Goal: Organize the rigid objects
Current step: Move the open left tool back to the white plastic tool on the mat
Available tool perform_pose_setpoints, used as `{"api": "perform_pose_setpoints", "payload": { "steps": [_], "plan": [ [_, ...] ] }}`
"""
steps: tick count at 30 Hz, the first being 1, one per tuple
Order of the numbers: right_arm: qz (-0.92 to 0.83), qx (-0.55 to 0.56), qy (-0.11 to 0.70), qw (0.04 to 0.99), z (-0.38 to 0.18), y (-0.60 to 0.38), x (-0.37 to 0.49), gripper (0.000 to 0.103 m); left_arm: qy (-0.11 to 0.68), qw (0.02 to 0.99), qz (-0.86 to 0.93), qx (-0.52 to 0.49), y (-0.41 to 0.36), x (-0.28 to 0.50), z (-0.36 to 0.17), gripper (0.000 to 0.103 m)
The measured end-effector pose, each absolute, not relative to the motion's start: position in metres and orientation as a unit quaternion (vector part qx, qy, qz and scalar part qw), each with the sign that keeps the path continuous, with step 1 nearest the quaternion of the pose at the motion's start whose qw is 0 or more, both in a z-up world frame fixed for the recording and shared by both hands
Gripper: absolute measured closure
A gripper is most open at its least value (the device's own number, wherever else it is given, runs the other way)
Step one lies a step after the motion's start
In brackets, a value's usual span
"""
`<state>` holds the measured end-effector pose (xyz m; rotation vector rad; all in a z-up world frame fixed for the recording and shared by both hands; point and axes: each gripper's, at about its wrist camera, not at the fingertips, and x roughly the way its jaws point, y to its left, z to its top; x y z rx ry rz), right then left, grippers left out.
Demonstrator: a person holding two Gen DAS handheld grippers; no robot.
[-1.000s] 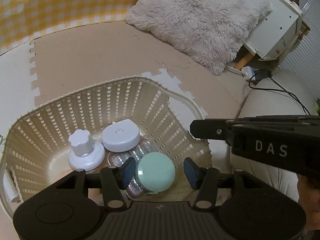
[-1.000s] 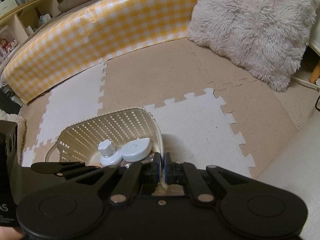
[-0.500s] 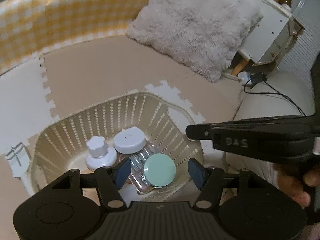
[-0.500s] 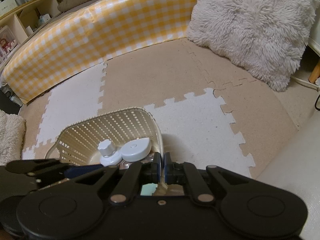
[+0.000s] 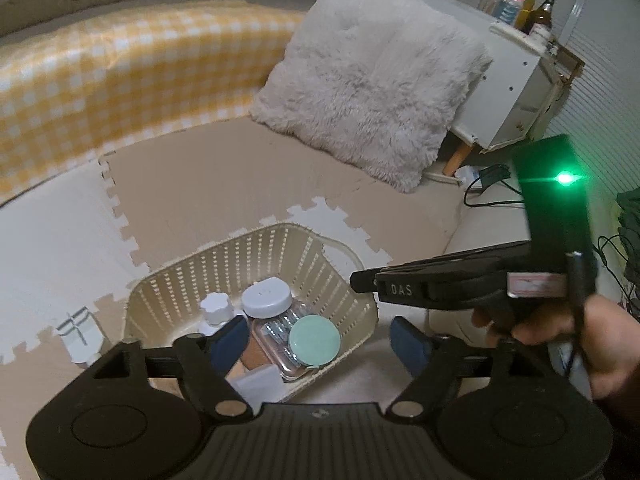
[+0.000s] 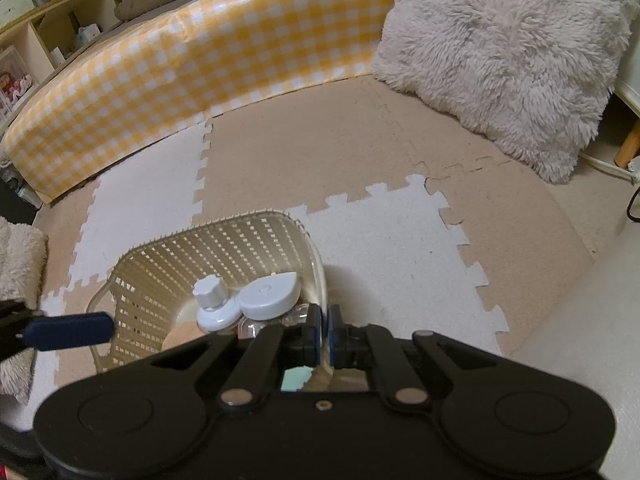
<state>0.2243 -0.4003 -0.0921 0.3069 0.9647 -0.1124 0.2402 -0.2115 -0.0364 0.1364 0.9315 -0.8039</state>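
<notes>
Two colours of foam puzzle mat (image 6: pixel 380 248), tan and white, cover the floor under me. A yellow-and-white checked bolster (image 6: pixel 208 64) curves along its far edge, and a shaggy white cushion (image 5: pixel 368 88) leans at the far right of it, beside a white cabinet (image 5: pixel 516 92).

On the mat stands my cream slotted basket (image 5: pixel 340 280). The rigid things lie in it, crowded into the near right part: a clear plastic case (image 5: pixel 276 332), with a round mint-green lid (image 5: pixel 314 342) on its near end and a round white cap (image 5: pixel 266 298) at its far end. Just left of the cap stands a white bottle with a scalloped knob top (image 5: pixel 216 308). A small white holder (image 5: pixel 78 330) sits on the mat outside the basket's left wall.

My left tongs (image 5: pixel 320 340) hang above the near part of the basket, blue pads spread wide, holding nothing. My right tongs (image 6: pixel 323 330) are pressed together right at the basket's right rim; I cannot tell whether they pinch the rim itself.
</notes>
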Motion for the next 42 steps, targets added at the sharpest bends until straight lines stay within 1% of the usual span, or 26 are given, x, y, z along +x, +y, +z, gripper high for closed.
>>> {"api": "perform_pose_setpoints", "payload": {
  "steps": [1,3,7,9,17,24,32,42],
  "plan": [
    [-0.054,0.147,0.462,0.873,-0.092,-0.400,0.224,0.099,0.432,0.817,-0.376,0.064,-0.208,0.238,-0.034,0.015],
    [-0.054,0.145,0.462,0.873,-0.092,-0.400,0.224,0.099,0.423,0.824,-0.371,0.064,-0.198,0.236,-0.030,0.012],
    [-0.055,0.144,0.462,0.874,-0.092,-0.399,0.224,0.099,0.409,0.840,-0.352,0.058,-0.176,0.235,-0.024,0.003],
    [-0.054,0.144,0.462,0.874,-0.092,-0.399,0.224,0.099,0.403,0.846,-0.345,0.052,-0.164,0.236,-0.021,0.001],
    [-0.055,0.131,0.462,0.876,-0.091,-0.396,0.225,0.099,0.372,0.876,-0.305,0.023,-0.120,0.250,-0.020,0.000],
    [-0.054,0.131,0.458,0.878,-0.091,-0.396,0.223,0.099,0.354,0.899,-0.256,0.040,-0.092,0.276,-0.042,0.000],
    [-0.055,0.121,0.455,0.881,-0.091,-0.394,0.224,0.099,0.375,0.897,-0.221,0.078,-0.070,0.309,-0.088,0.000],
    [-0.059,0.107,0.461,0.879,-0.094,-0.392,0.226,0.097,0.413,0.876,-0.210,0.134,-0.081,0.323,-0.140,0.000]
  ]
}}
